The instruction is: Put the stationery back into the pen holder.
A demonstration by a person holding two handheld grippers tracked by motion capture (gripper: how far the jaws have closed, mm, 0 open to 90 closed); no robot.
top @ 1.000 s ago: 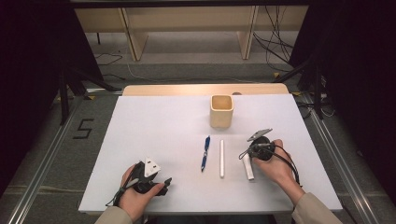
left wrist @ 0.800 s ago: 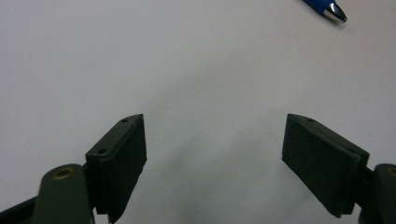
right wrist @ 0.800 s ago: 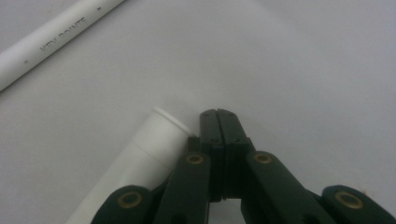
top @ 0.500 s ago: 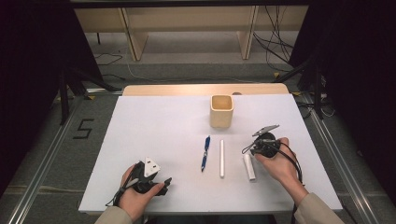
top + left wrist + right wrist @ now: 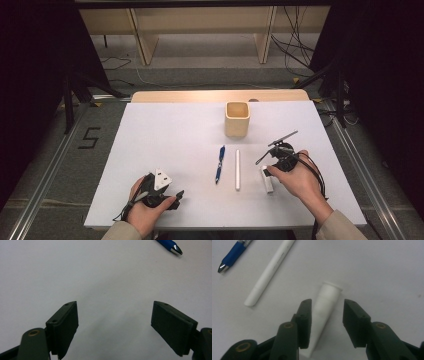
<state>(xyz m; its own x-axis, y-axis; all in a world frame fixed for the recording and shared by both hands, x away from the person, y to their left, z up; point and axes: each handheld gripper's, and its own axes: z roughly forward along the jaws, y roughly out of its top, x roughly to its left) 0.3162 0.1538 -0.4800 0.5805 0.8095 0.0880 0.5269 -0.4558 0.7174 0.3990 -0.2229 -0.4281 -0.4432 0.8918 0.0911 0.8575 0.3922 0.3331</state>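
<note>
Two jaws of my right gripper point(image 5: 325, 322) have come down around the white cap point(image 5: 324, 305), not yet closed, right of the white pen point(image 5: 237, 169). My left gripper point(image 5: 113, 327) rests open.

The right tool point(image 5: 325, 323) hung low over the white bench point(image 5: 382, 270), its two black jaws apart on either side of a short white plastic cap point(image 5: 325, 302) lying flat. A long white plastic pen barrel point(image 5: 270, 271) lay to the upper left, beside a blue pen with a silver tip point(image 5: 232, 255).
</note>
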